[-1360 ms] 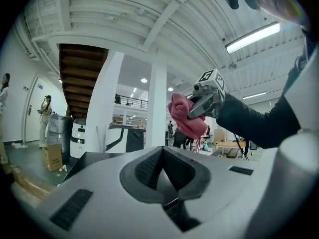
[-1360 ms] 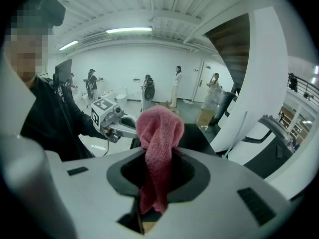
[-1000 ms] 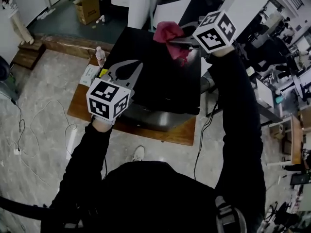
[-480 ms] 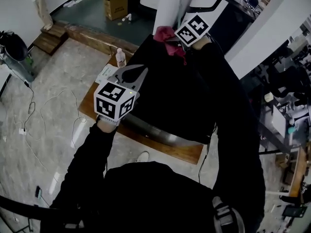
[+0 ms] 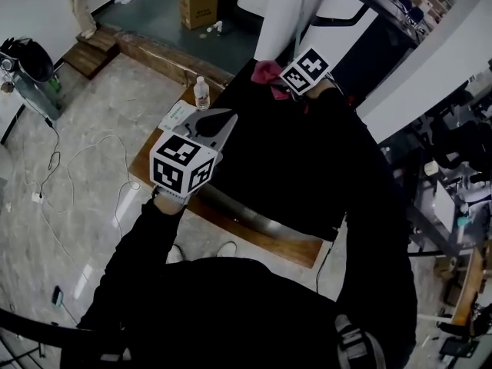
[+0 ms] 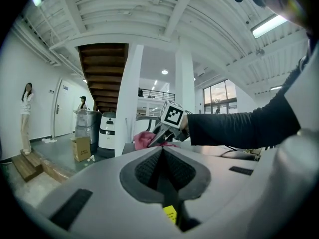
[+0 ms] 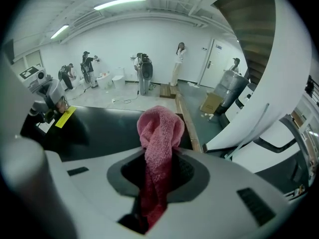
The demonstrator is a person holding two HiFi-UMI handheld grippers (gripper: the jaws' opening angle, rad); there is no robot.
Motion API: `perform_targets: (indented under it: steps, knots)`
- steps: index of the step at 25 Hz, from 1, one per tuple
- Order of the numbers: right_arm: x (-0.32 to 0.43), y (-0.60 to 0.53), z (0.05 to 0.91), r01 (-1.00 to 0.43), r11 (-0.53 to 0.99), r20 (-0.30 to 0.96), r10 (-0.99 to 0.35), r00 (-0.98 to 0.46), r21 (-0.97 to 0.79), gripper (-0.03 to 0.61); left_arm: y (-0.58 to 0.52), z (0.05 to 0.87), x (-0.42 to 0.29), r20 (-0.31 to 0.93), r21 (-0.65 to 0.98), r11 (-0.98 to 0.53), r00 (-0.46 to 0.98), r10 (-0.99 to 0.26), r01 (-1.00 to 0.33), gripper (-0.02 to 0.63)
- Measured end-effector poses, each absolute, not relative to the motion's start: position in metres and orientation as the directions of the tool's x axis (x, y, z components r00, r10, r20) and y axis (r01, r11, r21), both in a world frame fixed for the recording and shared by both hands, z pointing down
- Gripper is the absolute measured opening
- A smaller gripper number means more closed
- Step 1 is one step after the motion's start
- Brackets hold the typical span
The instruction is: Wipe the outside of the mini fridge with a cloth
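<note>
Two grippers work above the black mini fridge (image 5: 292,167), which lies beneath both. Your right gripper (image 5: 280,83) has slid leftward along the far edge of the fridge top since a second ago. Its jaws are clenched on the pink cloth (image 7: 158,133), which bunches just ahead of them on that top. Your left gripper (image 6: 162,151) still hovers over the near-left edge, jaws closed on nothing.

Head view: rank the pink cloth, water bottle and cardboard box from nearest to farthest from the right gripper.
1. pink cloth: clamped in the tongs of the right gripper, at the far edge of the mini fridge.
2. water bottle: off to the left, standing beside the fridge.
3. cardboard box: on the floor, far beyond both.
</note>
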State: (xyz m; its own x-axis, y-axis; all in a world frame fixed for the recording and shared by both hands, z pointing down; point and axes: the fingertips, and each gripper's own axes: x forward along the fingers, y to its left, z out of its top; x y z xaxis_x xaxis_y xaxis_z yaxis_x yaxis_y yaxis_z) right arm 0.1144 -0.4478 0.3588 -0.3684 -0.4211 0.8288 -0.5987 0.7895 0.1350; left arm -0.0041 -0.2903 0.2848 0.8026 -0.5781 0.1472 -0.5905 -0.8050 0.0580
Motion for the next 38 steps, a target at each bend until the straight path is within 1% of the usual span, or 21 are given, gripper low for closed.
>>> perform_targets:
  steps: [5,17,23,27,29,31,34,36,38]
  knots:
    - [0.088,-0.414,0.356,-0.604,0.793,0.84,-0.375,-0.392,0.072,0.084,-0.286,0.279,-0.022,0.138,0.072,-0.832,0.832,-0.537,-0.549,0.006]
    - [0.0,-0.28,0.356,-0.591,0.805,0.868,-0.332,-0.37,0.056,0.084,-0.234,0.279,-0.081,0.115,0.099,-0.891,0.895,-0.431,-0.442,0.006]
    - [-0.042,-0.222,0.357,-0.609,0.793,0.873,-0.29,-0.392,-0.01,0.084,-0.207,0.281,-0.114,0.117,0.096,-0.914,0.916,-0.384,-0.395,0.006]
    - [-0.07,-0.185,0.36,-0.616,0.784,0.881,-0.236,-0.41,-0.076,0.084,-0.19,0.285,-0.137,0.116,0.089,-0.93,0.931,-0.345,-0.356,0.006]
    - [-0.082,-0.17,0.358,-0.618,0.782,0.881,-0.237,-0.409,-0.076,0.085,-0.183,0.286,-0.145,0.117,0.076,-0.94,0.94,-0.322,-0.332,0.006]
    - [-0.091,-0.158,0.349,-0.632,0.773,0.859,-0.286,-0.424,-0.054,0.086,-0.177,0.287,-0.151,0.112,0.071,-0.947,0.946,-0.304,-0.313,0.006]
    - [-0.107,-0.147,0.317,-0.677,0.735,0.76,-0.431,-0.486,-0.016,0.087,-0.168,0.287,-0.162,0.095,0.078,-0.952,0.953,-0.289,-0.296,0.006]
    - [-0.115,-0.14,0.291,-0.721,0.693,0.645,-0.556,-0.524,0.011,0.091,-0.159,0.284,-0.171,0.071,0.079,-0.952,0.954,-0.29,-0.296,0.006]
    - [-0.115,-0.127,0.267,-0.772,0.636,0.496,-0.671,-0.551,0.004,0.092,-0.145,0.276,-0.177,0.039,0.065,-0.949,0.951,-0.308,-0.31,0.006]
